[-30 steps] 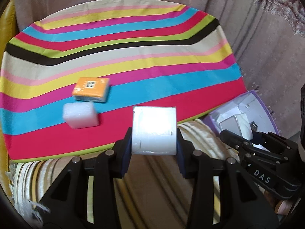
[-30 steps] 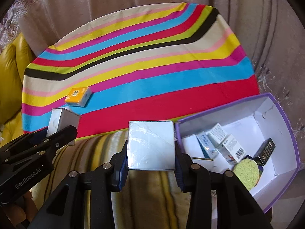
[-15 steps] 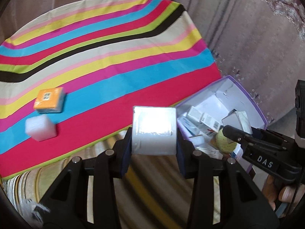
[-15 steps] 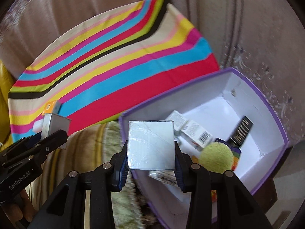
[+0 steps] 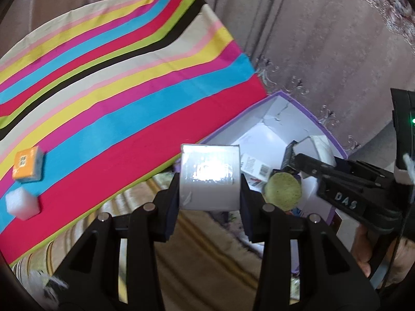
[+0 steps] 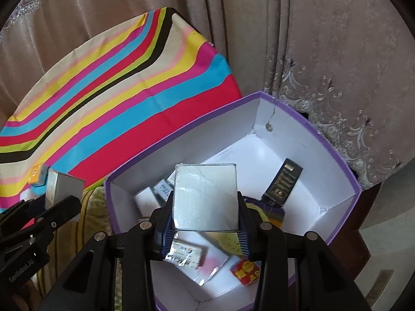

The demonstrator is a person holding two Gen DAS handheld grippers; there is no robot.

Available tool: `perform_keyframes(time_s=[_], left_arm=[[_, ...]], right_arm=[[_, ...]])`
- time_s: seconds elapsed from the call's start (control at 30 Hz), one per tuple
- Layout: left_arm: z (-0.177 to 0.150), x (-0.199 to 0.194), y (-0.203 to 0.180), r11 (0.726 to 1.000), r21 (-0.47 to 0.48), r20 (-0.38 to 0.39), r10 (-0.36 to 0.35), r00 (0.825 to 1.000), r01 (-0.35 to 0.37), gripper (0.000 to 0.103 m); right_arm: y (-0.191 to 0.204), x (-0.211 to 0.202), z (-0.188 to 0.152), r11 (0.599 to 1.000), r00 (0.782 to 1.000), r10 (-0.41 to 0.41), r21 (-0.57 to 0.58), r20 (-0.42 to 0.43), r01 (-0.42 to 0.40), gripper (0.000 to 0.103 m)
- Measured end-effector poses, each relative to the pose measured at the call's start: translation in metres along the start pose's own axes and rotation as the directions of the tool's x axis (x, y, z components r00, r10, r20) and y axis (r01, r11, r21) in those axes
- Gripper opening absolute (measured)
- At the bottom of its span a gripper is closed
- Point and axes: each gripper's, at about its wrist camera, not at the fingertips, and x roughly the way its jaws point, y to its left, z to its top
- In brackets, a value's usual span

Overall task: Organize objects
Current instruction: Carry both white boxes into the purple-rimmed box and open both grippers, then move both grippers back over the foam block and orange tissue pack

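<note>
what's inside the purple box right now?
Inside the purple box: a black carton, a round green sponge, small white cartons and a red-and-yellow packet. The silver box in the right gripper covers the middle.

Two silvery foil-wrapped boxes are up in the air — one (image 5: 210, 180) by the purple bin's (image 6: 337, 155) near corner, the other (image 6: 206, 197) above its white interior. An orange box (image 5: 26, 164) and a white foam block (image 5: 22, 203) lie side by side on the striped surface (image 5: 129, 90).

Taupe embroidered curtains (image 6: 324, 59) hang behind a table in striped cloth (image 5: 124, 83).
</note>
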Motion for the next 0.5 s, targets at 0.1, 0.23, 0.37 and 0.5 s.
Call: perform_keyframes(time_s=[0.1, 0.23, 0.37, 0.5], left_arm=[[0.005, 0.006, -0.01, 0.999, 0.025, -0.009, -0.036, 0.999, 0.036, 0.046], [0.007, 0.006, -0.015, 0.998, 0.036, 0.003, -0.045, 0.999, 0.044, 0.073], [0.007, 0.0, -0.007, 0.999, 0.002, 0.022, -0.049, 0.999, 0.049, 0.078], [0.005, -0.002, 0.001, 0.999, -0.022, 0.018, -0.028, 0.999, 0.029, 0.079]], right_arm=[[0.0, -0.002, 0.002, 1.0, 1.0, -0.016, -0.002, 0.015, 0.016, 0.042], [-0.005, -0.003, 0.004, 1.0, 1.0, -0.011, 0.029, 0.017, 0.011, 0.054], [-0.004, -0.005, 0.005, 1.0, 1.0, -0.009, 0.022, 0.028, 0.008, 0.063], [0.002, -0.006, 0.004, 1.0, 1.0, 0.004, 0.011, 0.024, -0.005, 0.066]])
